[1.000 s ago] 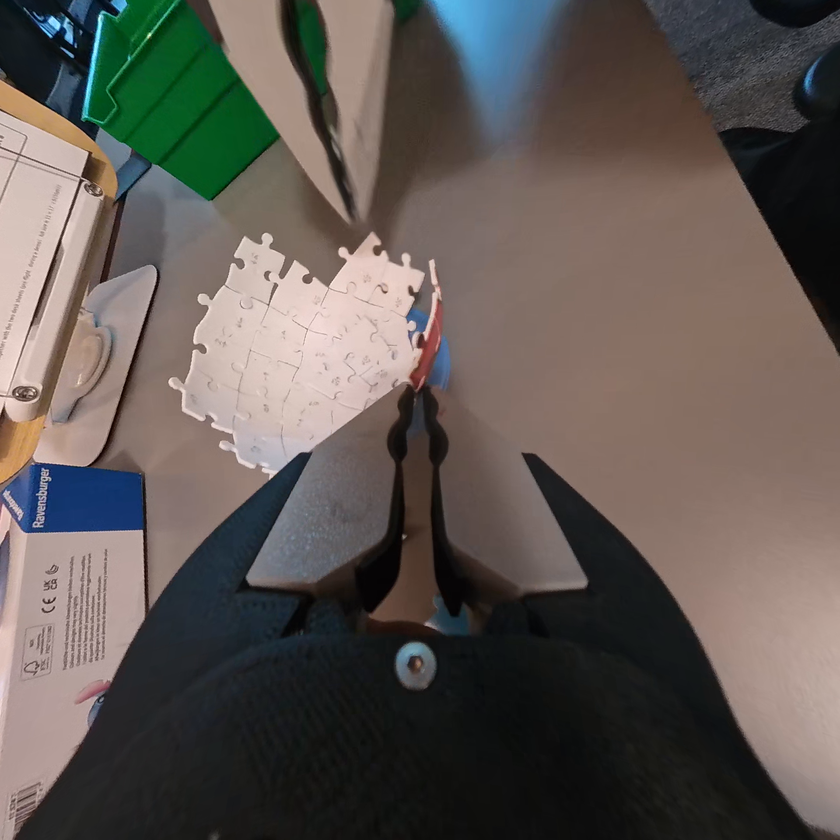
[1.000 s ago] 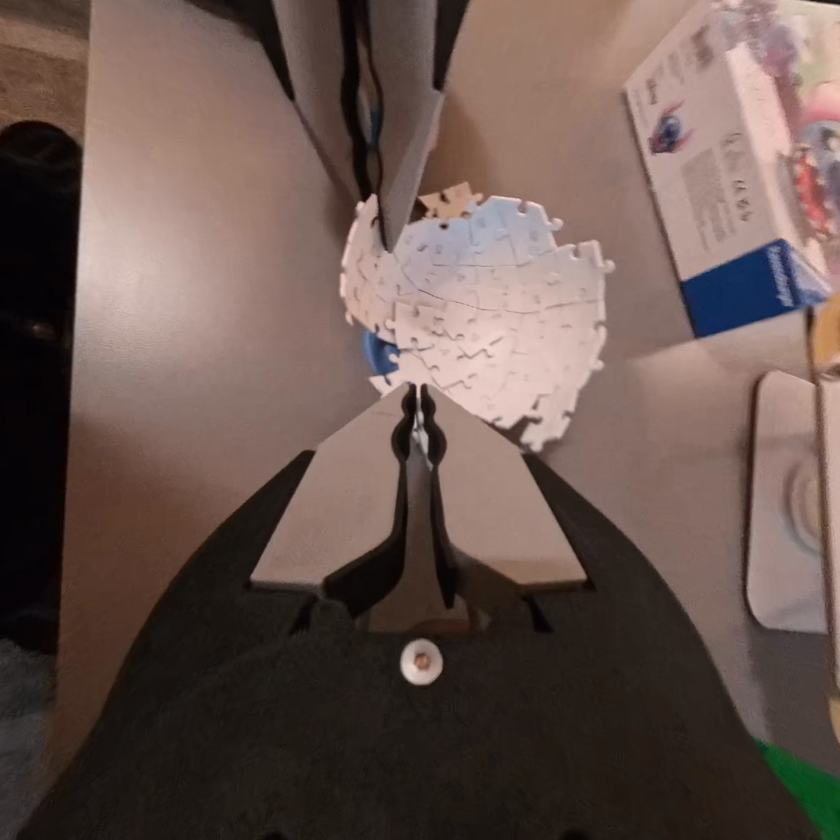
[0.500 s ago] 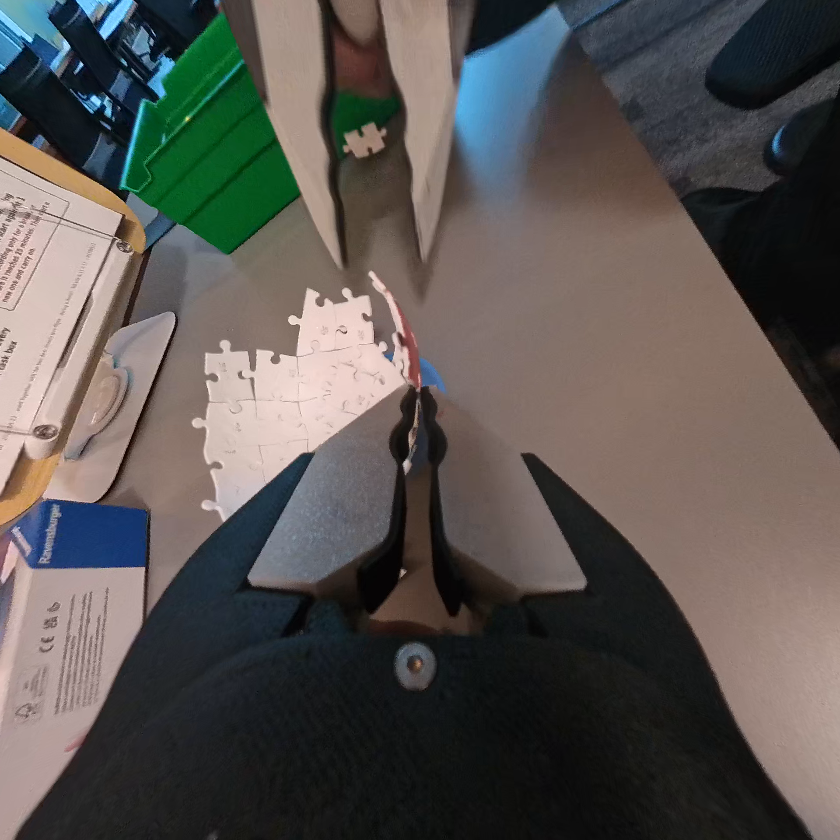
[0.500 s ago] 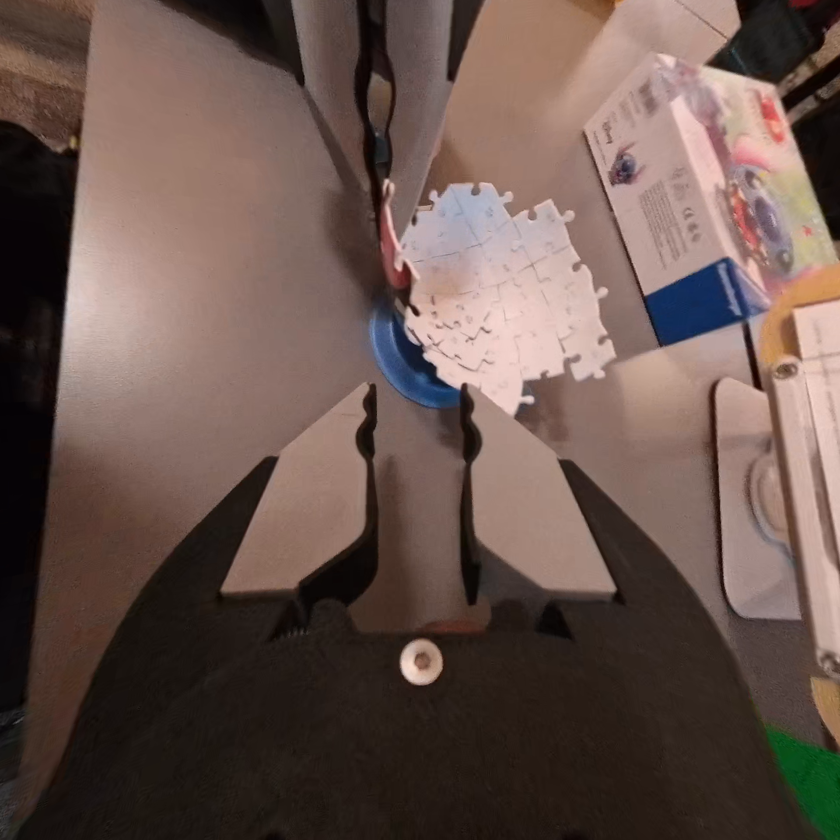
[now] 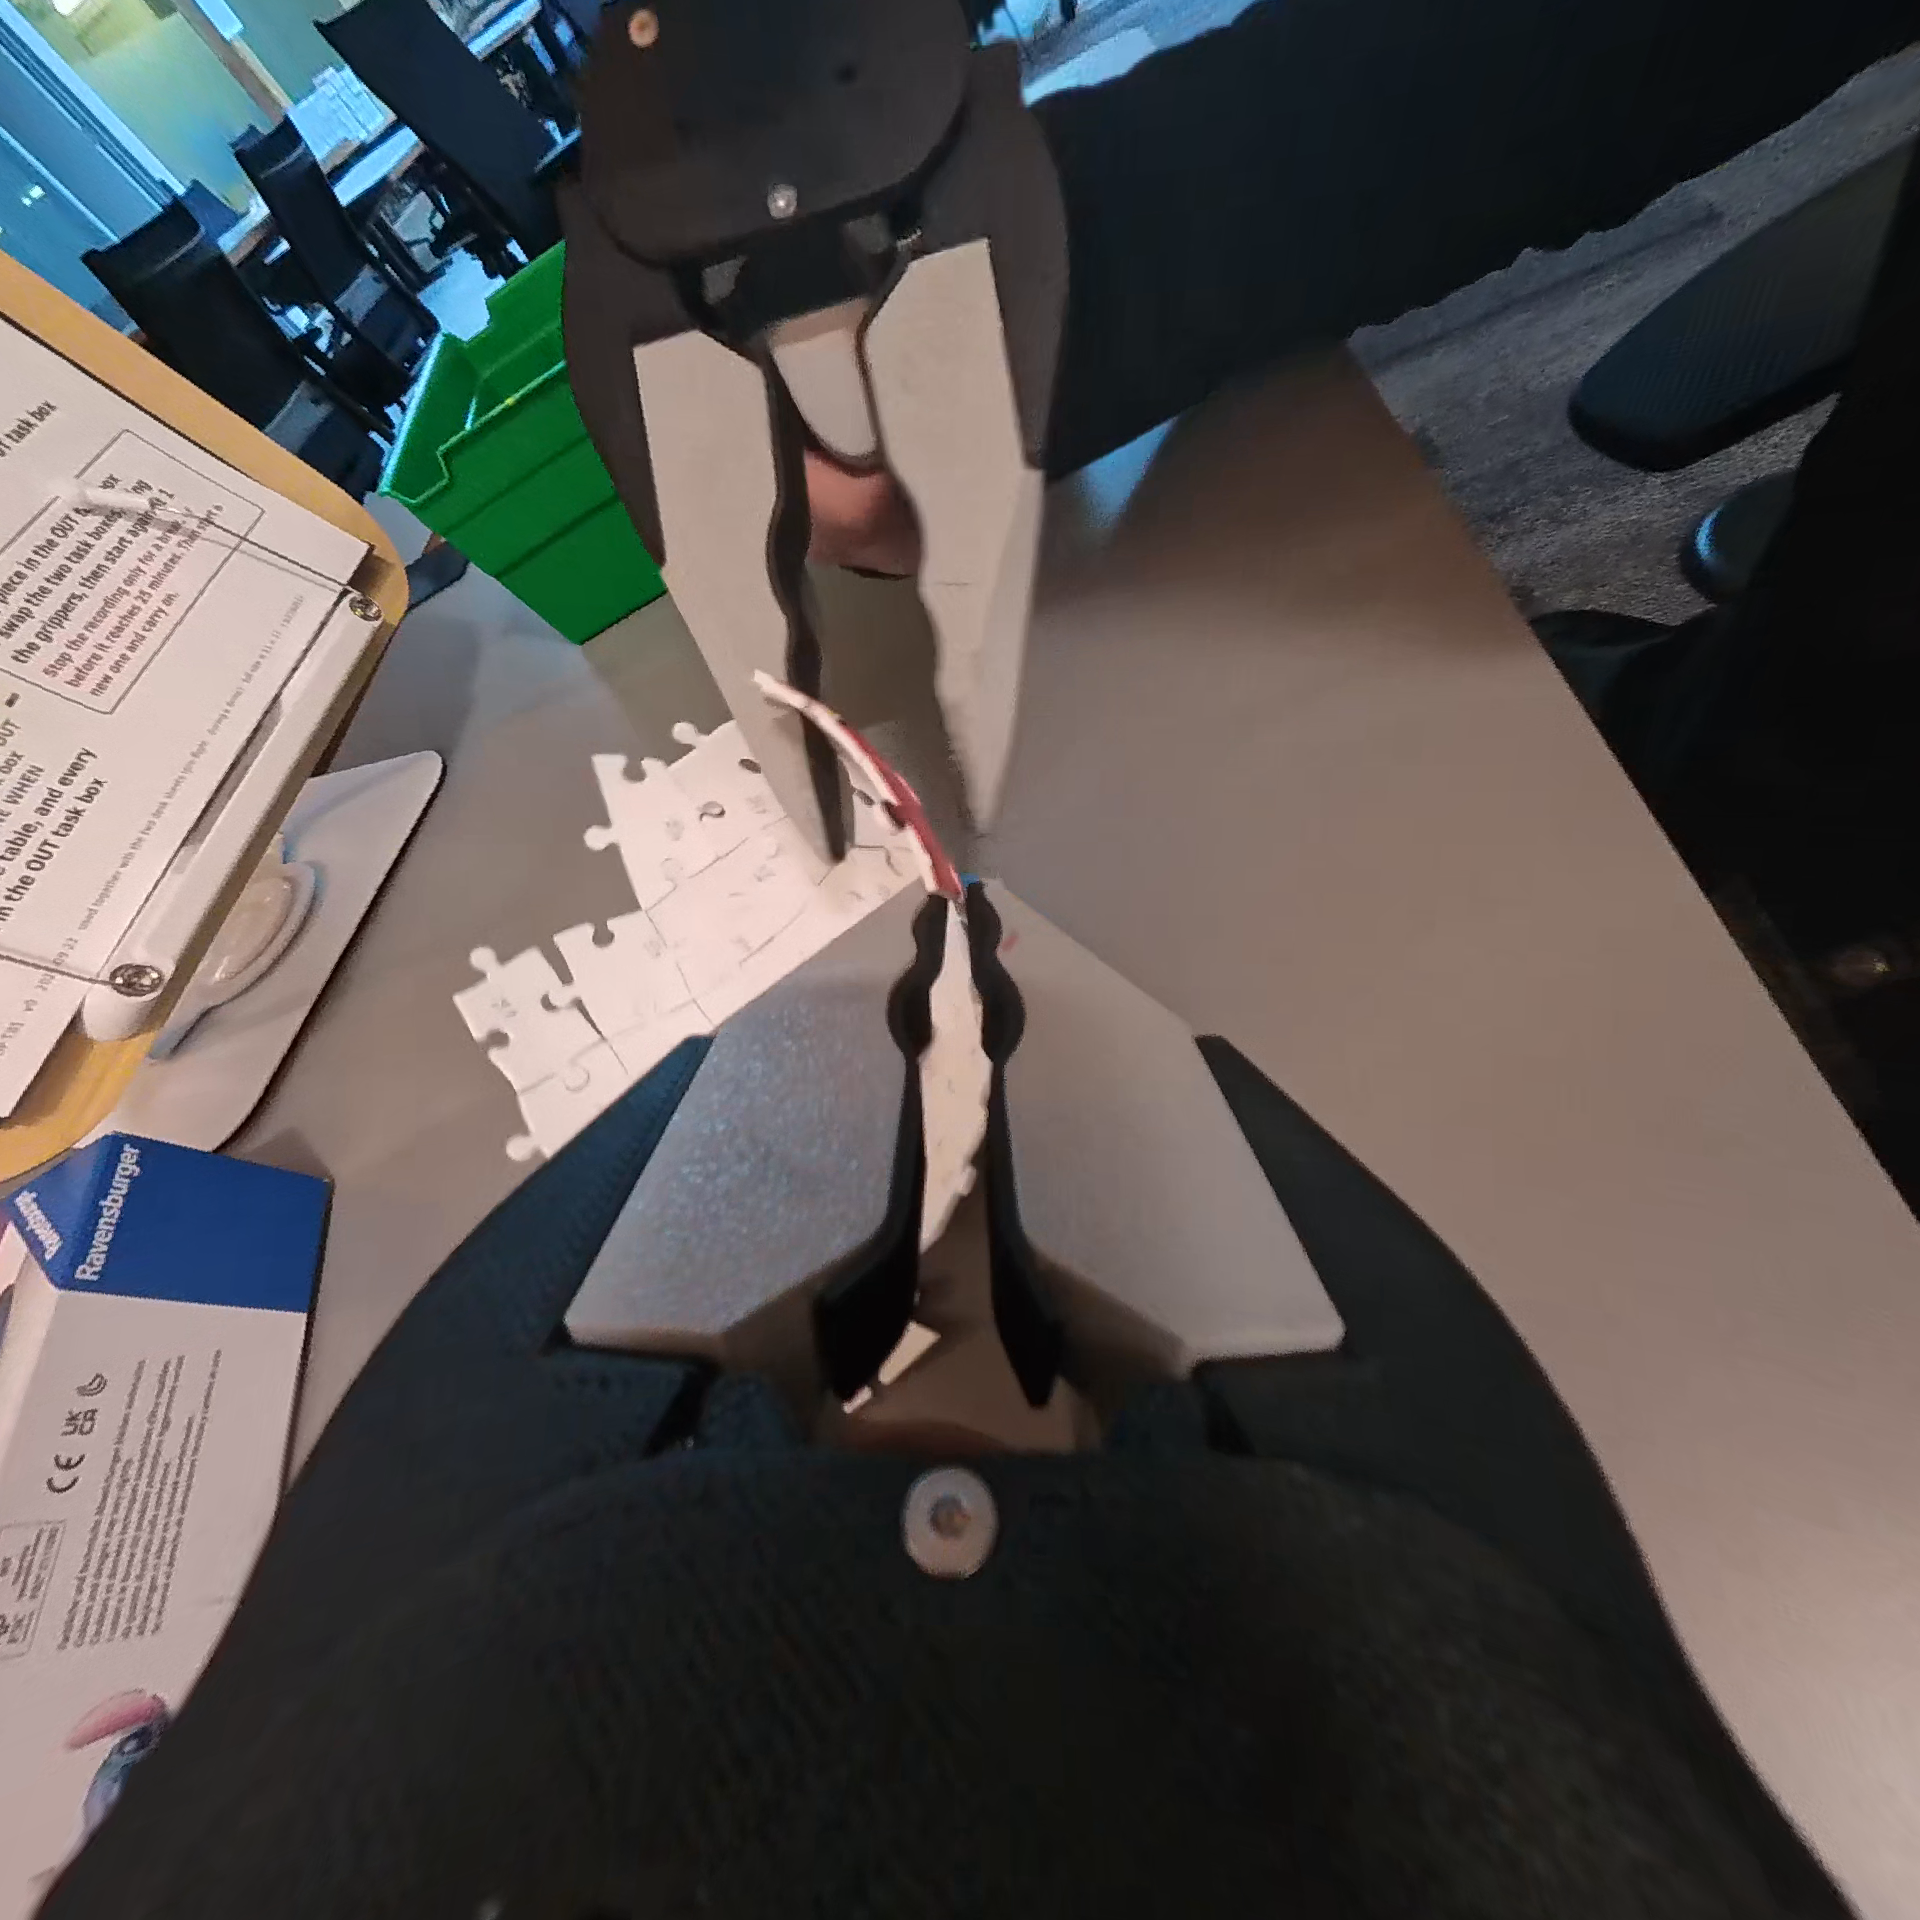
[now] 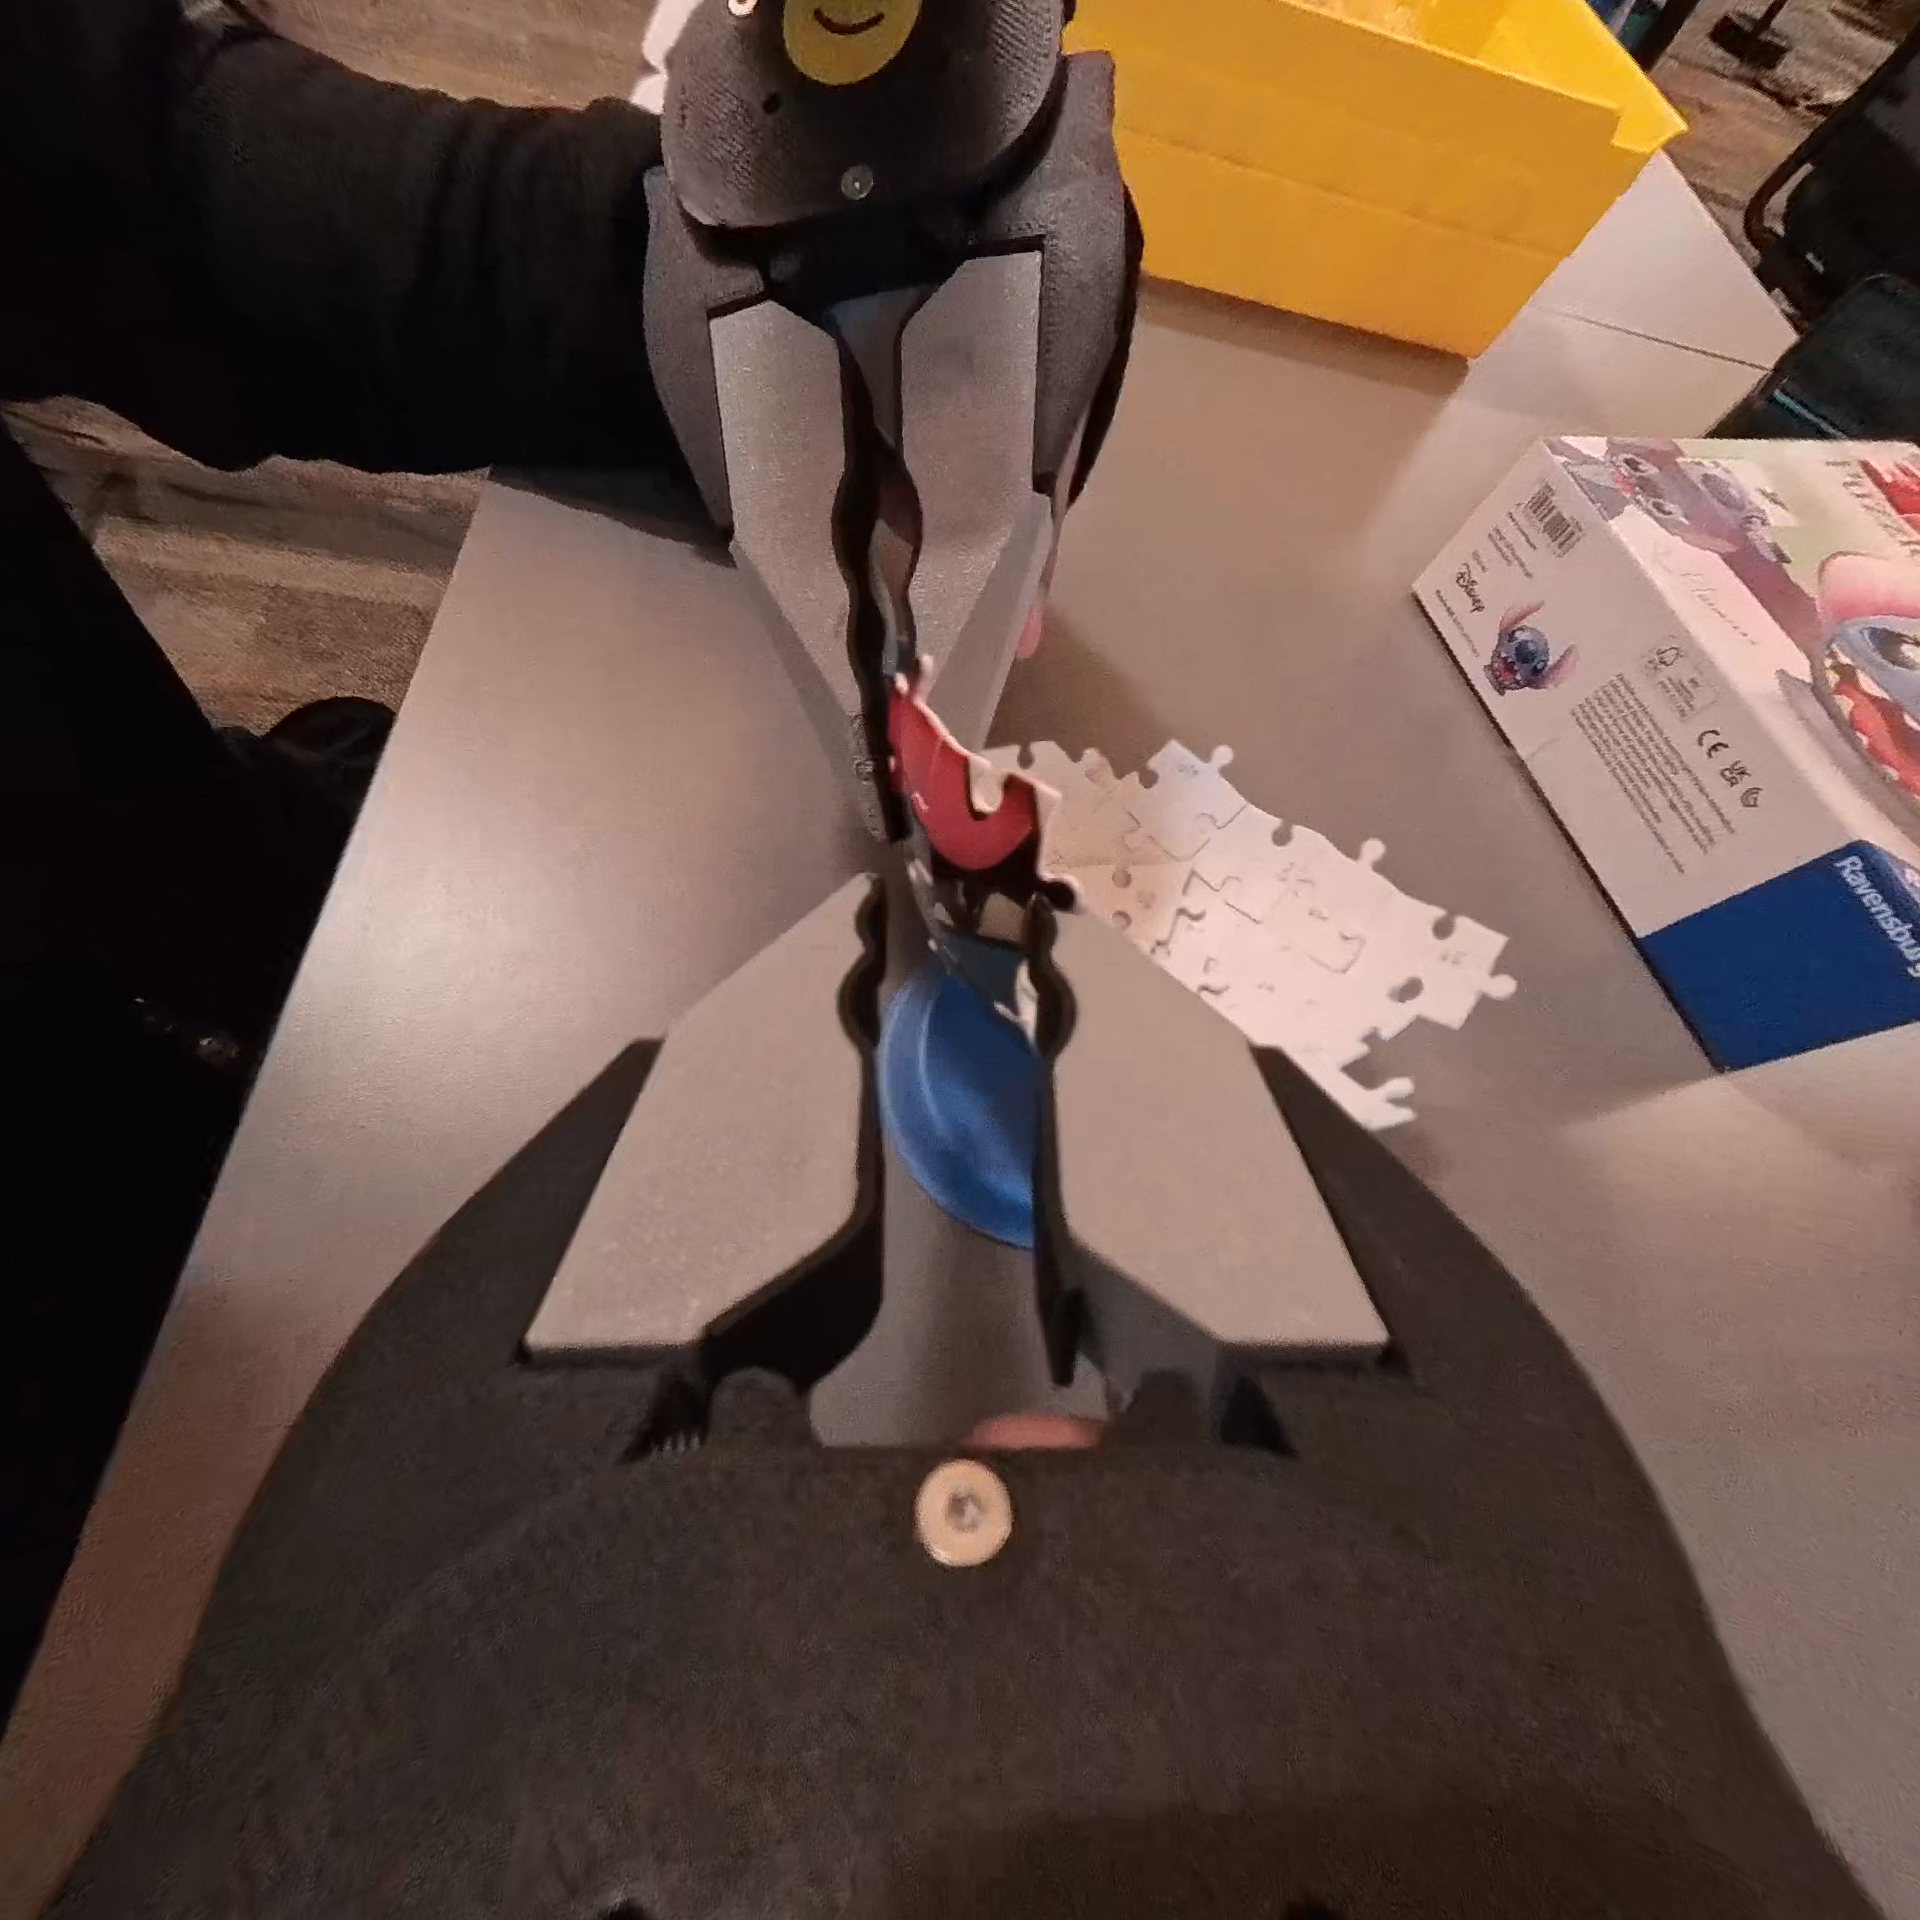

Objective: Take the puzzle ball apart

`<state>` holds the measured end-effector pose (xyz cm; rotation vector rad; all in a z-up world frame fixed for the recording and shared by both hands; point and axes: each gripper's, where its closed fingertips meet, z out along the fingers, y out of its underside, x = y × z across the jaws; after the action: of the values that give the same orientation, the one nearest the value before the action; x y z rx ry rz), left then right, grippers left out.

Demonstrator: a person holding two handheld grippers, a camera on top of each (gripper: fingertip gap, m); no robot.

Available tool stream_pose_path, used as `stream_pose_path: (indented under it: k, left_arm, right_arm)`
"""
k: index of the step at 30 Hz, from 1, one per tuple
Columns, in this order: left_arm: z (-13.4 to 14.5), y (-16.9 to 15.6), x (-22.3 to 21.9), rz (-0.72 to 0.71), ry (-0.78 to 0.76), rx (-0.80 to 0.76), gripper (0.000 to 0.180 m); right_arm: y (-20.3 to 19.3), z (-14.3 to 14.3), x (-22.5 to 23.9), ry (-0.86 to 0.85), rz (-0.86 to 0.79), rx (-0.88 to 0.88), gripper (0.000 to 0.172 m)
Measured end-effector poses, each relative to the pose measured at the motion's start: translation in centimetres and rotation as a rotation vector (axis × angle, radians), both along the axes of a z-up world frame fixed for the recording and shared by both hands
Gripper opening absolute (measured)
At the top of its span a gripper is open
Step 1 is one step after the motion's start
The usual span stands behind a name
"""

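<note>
Gripping, L hand-held gripper (image 5: 954,902): jaws together, clamped on rim of curved jigsaw section (image 5: 717,914). White backs of pcs show betw. its fingers.
R hand-held gripper (image 6: 956,920): jaws apart, straddling same rim from opp. side. Red printed face (image 6: 951,800) sits betw. fingers, no squeeze visible.
Jigsaw section: tilted, white backs spread toward puzzle box (image 6: 1714,748).
Below: blue round stand (image 6: 961,1112) on tabletop (image 5: 1351,883), just under section's lower edge, seen betw. R fingers.
Changed: half a sec ago R jaws stood wider & short of section; now narrower, around rim. L clamp same as before.
Side: board w/ printed sheet (image 5: 156,644), well apart from section.
Far: green bin (image 5: 520,520) behind R gripper; yellow bin (image 6: 1351,156) behind L gripper.
</note>
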<state>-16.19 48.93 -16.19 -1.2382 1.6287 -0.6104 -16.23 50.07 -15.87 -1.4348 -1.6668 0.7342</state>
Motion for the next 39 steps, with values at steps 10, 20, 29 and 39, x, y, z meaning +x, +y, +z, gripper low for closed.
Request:
stream_pose_path:
  k: [10,20,29,39]
  left_arm:
    - [-1.4,1.1,0.4,0.061,0.029,-0.045,0.008]
    - [-1.3,0.4,1.3,0.03,0.019,-0.126,0.0]
    - [0.1,4.5,1.5,0.316,-0.129,-0.297,0.0]
    - [1.0,5.0,0.8,0.362,-0.128,-0.005,0.001]
  right_arm:
    - [-0.6,-1.3,0.0,0.009,-0.003,-0.066,0.001]
    - [-0.7,-0.5,0.8,0.059,0.021,-0.089,0.006]
    - [3.5,0.9,1.0,0.112,-0.252,0.098,0.001]
    - [3.4,2.0,0.2,0.267,-0.279,-0.345,0.001]
